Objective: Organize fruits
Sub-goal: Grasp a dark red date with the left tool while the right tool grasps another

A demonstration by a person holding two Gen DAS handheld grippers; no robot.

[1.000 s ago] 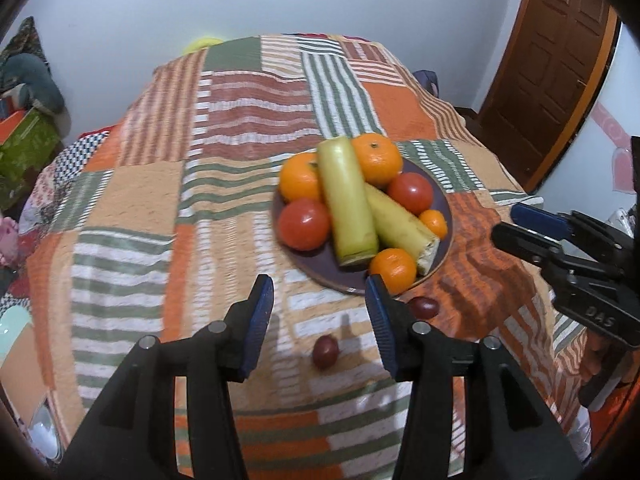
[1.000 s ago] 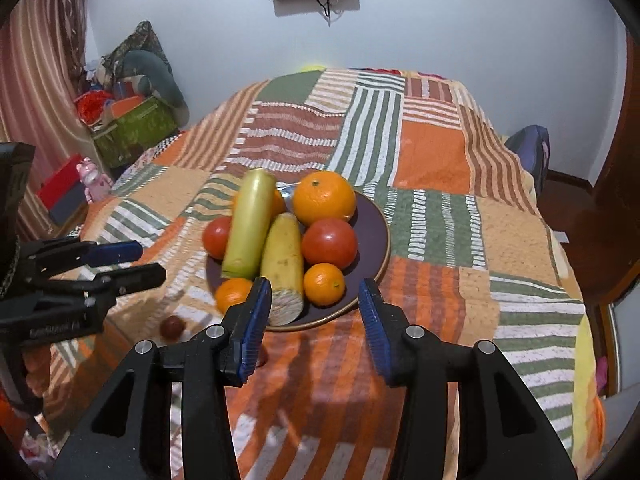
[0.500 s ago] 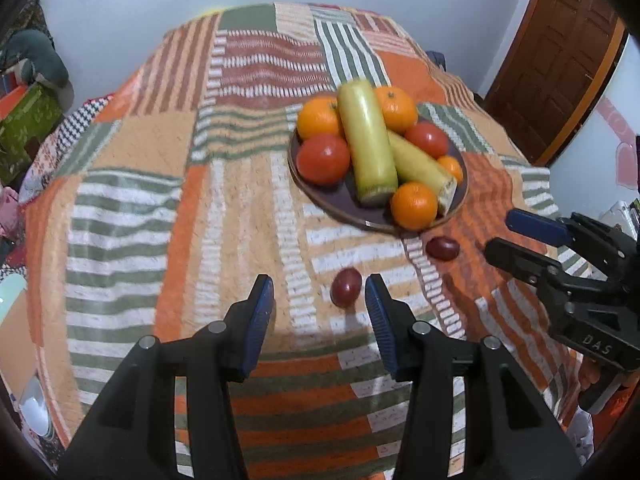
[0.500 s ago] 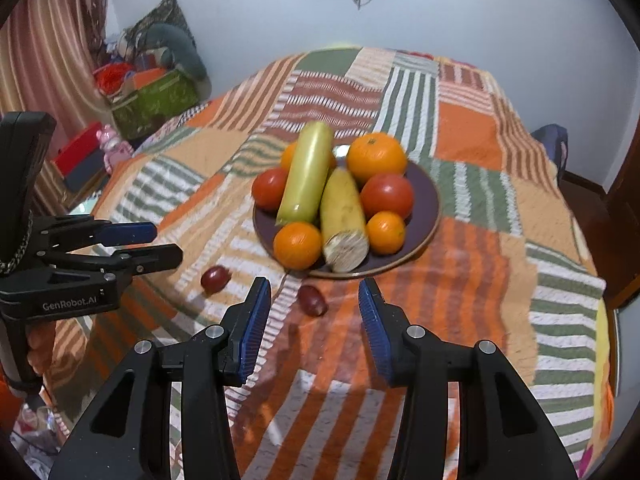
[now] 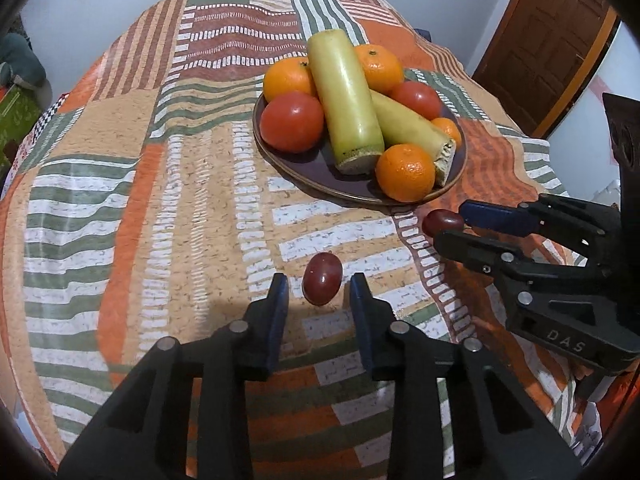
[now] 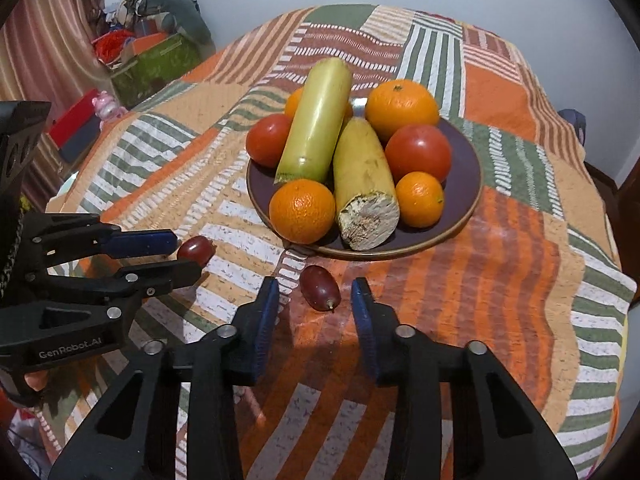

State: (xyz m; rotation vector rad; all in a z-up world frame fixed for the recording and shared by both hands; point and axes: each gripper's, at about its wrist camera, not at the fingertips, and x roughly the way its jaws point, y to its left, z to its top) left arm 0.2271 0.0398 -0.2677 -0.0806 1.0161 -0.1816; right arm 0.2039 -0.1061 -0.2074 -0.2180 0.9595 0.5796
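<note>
Two dark red grapes lie on the patchwork bedspread (image 5: 160, 200) near the bed's near edge, just in front of a dark purple plate (image 6: 468, 168). The left grape (image 5: 322, 278) sits between the fingertips of the left tool (image 5: 319, 280), its long axis running roughly along the fingers, away toward the plate; the jaws stand wide apart with a gap on each side of the fruit, holding nothing. The right grape (image 6: 319, 288) lies between the tips of the right tool (image 6: 315, 290), tilted so its stem end points back toward the camera and slightly right; these jaws are likewise spread and grip nothing. In the left wrist view the right tool's blue-padded fingers reach in from the right edge beside that second grape (image 5: 442, 222); in the right wrist view the left tool comes in from the left beside the first grape (image 6: 195, 249). The plate carries two pale green gourds lying lengthwise with their cut ends toward the near edge, the longer gourd (image 6: 316, 120) and the shorter gourd (image 6: 366, 184), plus oranges and tomatoes packed around them. The bedspread has orange, green and brown striped patches. Behind stand a white wall, a brown wooden door (image 5: 540, 40) at right, and a green box (image 6: 156, 66) among clutter at left.
</note>
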